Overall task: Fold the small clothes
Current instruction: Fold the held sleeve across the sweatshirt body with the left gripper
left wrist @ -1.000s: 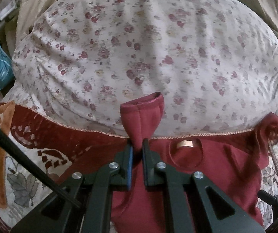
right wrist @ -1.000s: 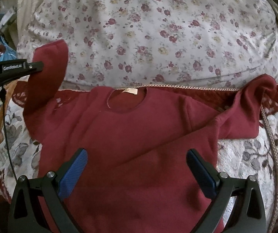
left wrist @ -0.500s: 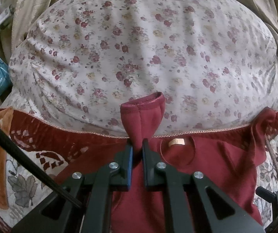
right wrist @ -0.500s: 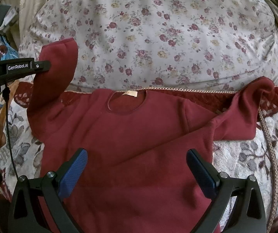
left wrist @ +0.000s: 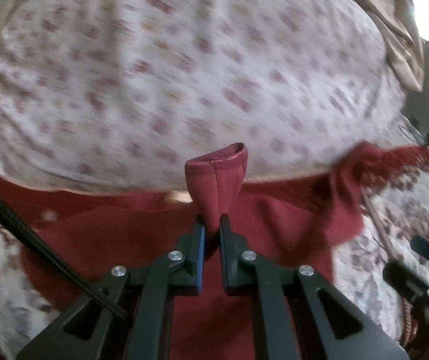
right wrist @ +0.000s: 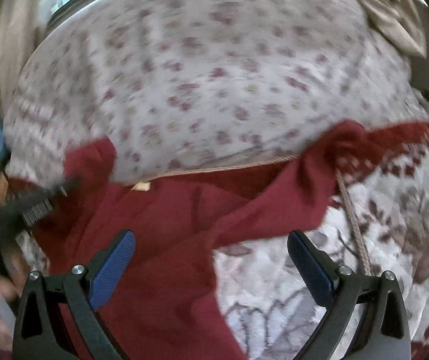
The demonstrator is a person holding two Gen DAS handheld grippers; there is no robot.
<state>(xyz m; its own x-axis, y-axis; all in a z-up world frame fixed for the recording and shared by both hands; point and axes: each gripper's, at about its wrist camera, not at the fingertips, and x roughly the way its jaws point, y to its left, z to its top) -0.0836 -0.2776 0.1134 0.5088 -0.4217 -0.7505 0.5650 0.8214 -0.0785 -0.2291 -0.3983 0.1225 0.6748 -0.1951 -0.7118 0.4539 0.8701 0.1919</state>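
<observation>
On the left, my left gripper is clamped tight on a sleeve of the dark red top, the cuff standing up above its jaws; the top itself lies spread on the leaf-patterned blanket, its neck label toward the far side, just beside the big floral cushion; the other sleeve trails out to the right, across the blanket's corded edge; nearer me, my right gripper hangs over the top's right side with its jaws spread wide, gripping nothing; both views are blurred.
</observation>
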